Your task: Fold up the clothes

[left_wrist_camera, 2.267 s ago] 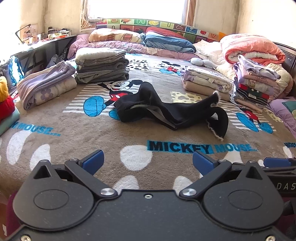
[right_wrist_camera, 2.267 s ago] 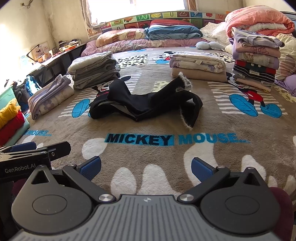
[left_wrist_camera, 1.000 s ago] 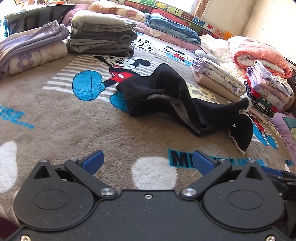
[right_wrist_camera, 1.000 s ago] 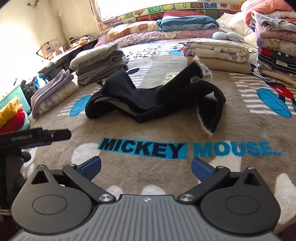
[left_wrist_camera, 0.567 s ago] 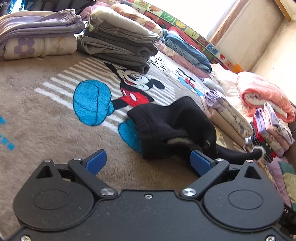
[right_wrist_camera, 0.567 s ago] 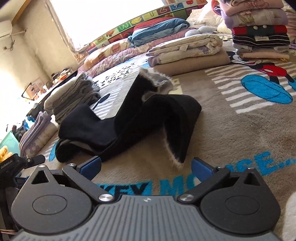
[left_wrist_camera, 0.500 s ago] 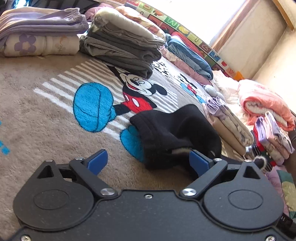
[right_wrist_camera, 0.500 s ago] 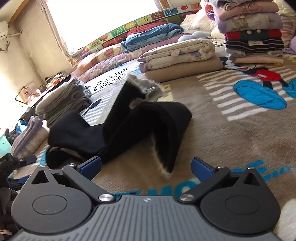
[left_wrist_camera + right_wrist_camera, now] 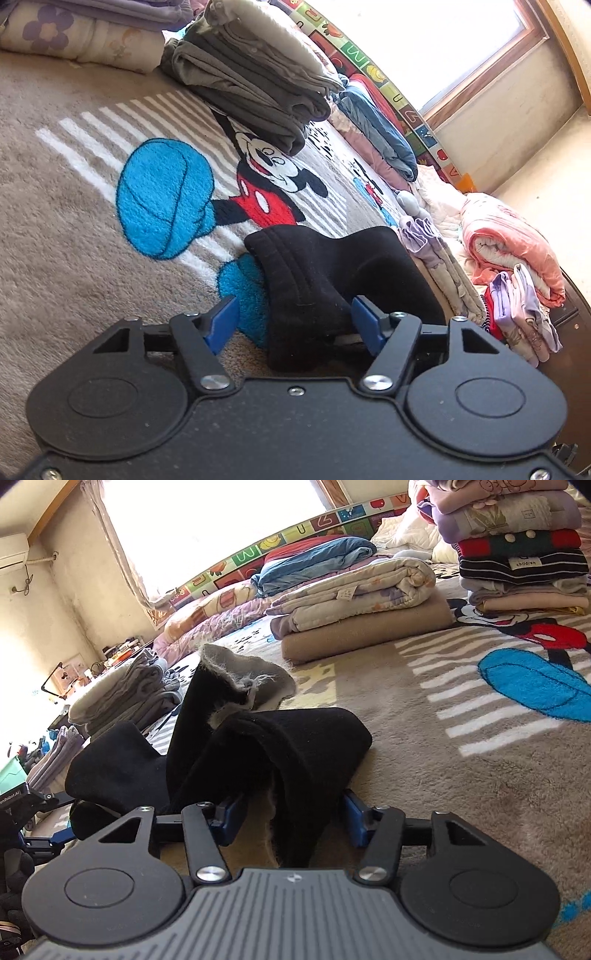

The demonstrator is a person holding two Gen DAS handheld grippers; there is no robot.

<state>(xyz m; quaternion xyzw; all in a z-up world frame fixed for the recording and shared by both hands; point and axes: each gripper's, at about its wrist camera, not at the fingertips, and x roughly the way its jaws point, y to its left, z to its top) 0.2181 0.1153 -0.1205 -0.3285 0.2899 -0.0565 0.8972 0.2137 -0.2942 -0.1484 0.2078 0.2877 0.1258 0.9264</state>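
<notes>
- The black garment point(image 9: 332, 280) is seen lying crumpled on the Mickey Mouse blanket point(image 9: 74, 258), with a fleecy grey lining exposed at one upturned end point(image 9: 240, 672).
- The left gripper point(image 9: 295, 321) is held low over the blanket and tilted, so the bed appears slanted in the left wrist view. Its blue pads point(image 9: 221, 323) are spread apart, and the ribbed band end of the garment is placed between them; the cloth is not yet pinched.
- The right gripper point(image 9: 290, 818) is held low and nearly level at the other end of the garment. Its pads point(image 9: 231, 818) are likewise apart, with a draped black fold and its fuzzy edge hanging between them; no clamping is seen.
- Part of the left gripper's body is visible at the left edge of the right wrist view.
- A grey folded stack point(image 9: 251, 74) is noted beyond the garment in the left wrist view.
- A beige and floral folded pile point(image 9: 362, 609) and a taller striped stack point(image 9: 517, 554) are noted beyond it in the right wrist view.
</notes>
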